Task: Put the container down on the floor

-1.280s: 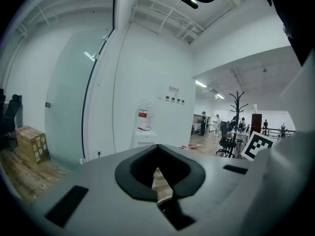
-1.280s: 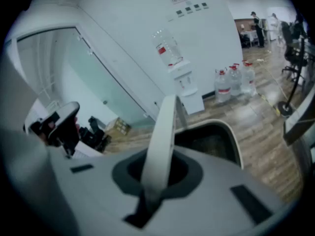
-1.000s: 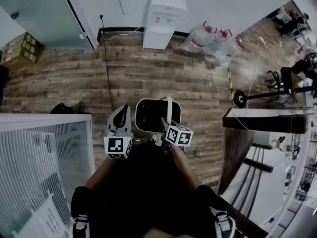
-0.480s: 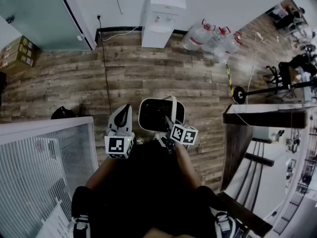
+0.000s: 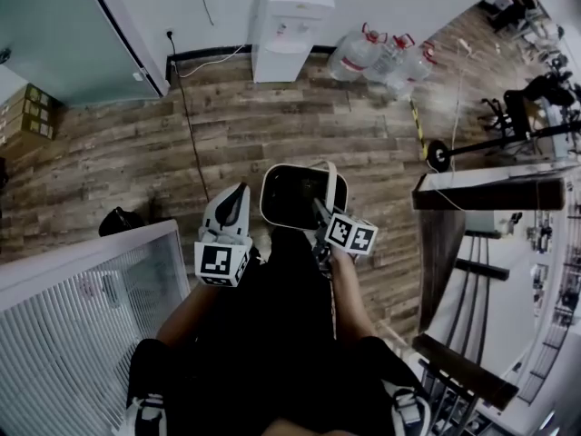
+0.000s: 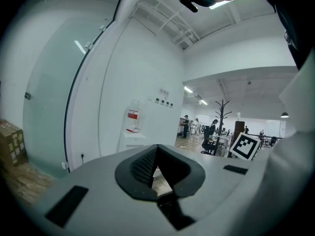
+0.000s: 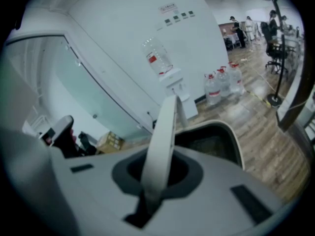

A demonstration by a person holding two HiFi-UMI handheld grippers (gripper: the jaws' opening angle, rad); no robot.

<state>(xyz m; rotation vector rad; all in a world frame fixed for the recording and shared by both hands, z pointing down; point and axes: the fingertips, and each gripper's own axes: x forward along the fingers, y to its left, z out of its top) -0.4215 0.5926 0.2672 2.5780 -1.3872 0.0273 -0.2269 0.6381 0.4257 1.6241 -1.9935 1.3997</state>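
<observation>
The container (image 5: 295,196), mid-frame, looks light and stiff, best carried by its thin handle (image 7: 161,132), which the right gripper (image 5: 319,211) clenches; the left gripper (image 5: 229,209) is closed on nothing.

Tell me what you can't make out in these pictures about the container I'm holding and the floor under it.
- Inside of the container: the head view shows only darkness, so its contents are unknown.
- Its underside and its gap to the floor: hidden by its own body in the head and right gripper views.
- The floor directly below: covered by the person's clothing in the head view.
- The wall labels: too small to read in the left gripper view.
</observation>
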